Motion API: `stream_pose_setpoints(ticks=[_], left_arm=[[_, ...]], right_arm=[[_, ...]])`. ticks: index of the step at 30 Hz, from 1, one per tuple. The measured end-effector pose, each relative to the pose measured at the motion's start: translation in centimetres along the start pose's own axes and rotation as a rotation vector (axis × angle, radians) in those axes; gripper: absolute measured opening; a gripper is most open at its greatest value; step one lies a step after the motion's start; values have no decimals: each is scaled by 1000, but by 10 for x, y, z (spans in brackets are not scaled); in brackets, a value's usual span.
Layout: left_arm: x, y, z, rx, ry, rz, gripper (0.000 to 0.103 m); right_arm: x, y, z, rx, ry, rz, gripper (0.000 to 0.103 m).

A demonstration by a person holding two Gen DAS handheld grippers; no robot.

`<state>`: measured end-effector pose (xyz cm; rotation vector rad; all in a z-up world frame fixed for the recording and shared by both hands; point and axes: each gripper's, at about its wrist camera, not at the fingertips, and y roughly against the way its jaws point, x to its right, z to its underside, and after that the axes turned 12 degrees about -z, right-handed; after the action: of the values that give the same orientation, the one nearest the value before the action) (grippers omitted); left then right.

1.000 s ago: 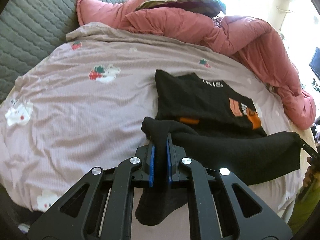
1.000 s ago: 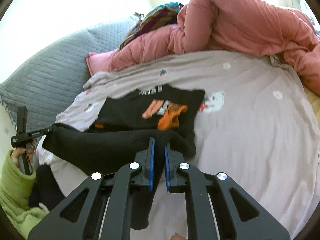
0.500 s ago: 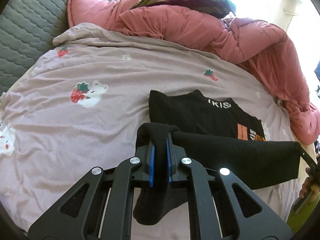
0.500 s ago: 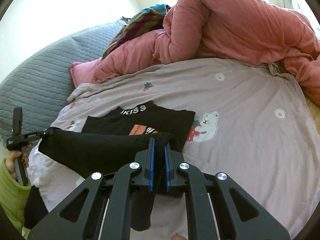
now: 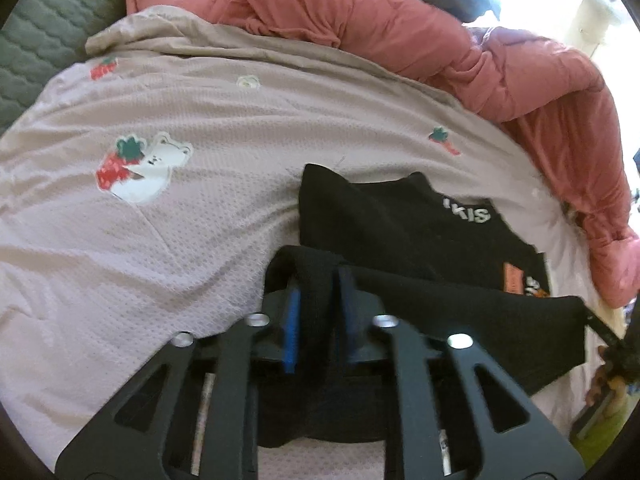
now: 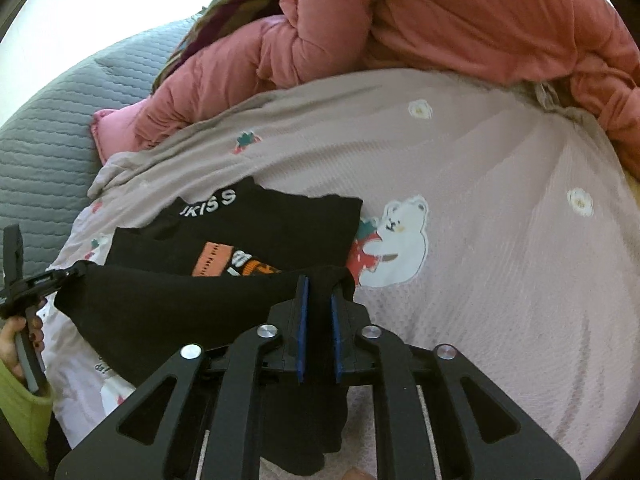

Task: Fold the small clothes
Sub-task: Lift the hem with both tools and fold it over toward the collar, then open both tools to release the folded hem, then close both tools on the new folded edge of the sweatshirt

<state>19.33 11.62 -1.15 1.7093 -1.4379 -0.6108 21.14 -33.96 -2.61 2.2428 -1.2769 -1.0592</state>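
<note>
A small black shirt [image 5: 404,232] with white lettering and an orange print lies on the pink bedsheet [image 5: 200,208]. Its near hem is lifted and stretched between my two grippers. My left gripper [image 5: 318,284] is shut on one corner of the hem. My right gripper [image 6: 318,292] is shut on the other corner, and the shirt [image 6: 256,236] shows beyond it. The lifted hem hangs over the lower part of the shirt and hides part of the print. In the right wrist view the left gripper [image 6: 60,276] shows at the far left, held by a hand.
A bunched red-pink duvet [image 5: 440,40] lies along the far side of the bed, also in the right wrist view [image 6: 440,20]. A striped cloth [image 6: 224,12] sits on it. A grey quilted headboard [image 6: 48,148] stands at the left.
Both grippers have carried the lifted hem forward over the shirt toward the collar. More of the print is covered from the left wrist view. Both stay shut.
</note>
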Motion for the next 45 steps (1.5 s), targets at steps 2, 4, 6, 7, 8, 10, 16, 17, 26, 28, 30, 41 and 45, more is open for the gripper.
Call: stream_pose_setpoints(ticks=[2,4,6,7,8,10,16,17,26,28,30,41,45], left_arm=[[-1,5,2,14,4,14,33],[-2,14,5,31,6,19,35],[-2,23,8,49,8,23,40],[-2,28,10,59,10,25,42],[-3,34,12,69,12,28,42],[-4,46,20,94,2,44,42],[-13,64,46,98,4,39,44],[-15,65,51,90,-1,31,44],[-23,49,63,36,-3,13,46],[-22,44,60,24,-3,17,47],[-18,40,58,17,-10,15,47],[-2,26,50,7,-27,-31,8],[-1,23,46,-7,-1,-18,2]], right_arm=[[0,4,1,10,-3,-1,40],[-2,14,2,38,-5,22,59],[-3,26,6,54,-2,9,59],[-3,30,8,58,-3,9,59],[-4,35,11,57,-1,6,59],[-7,43,20,44,9,1,59],[-19,51,43,-3,35,-9,59],[-21,51,46,-7,38,-13,59],[-29,41,61,-52,32,-26,58],[-31,39,62,-57,31,-25,57],[-31,39,62,-55,31,-27,57],[-29,30,60,-74,51,-25,24],[-29,28,54,-65,53,-49,11]])
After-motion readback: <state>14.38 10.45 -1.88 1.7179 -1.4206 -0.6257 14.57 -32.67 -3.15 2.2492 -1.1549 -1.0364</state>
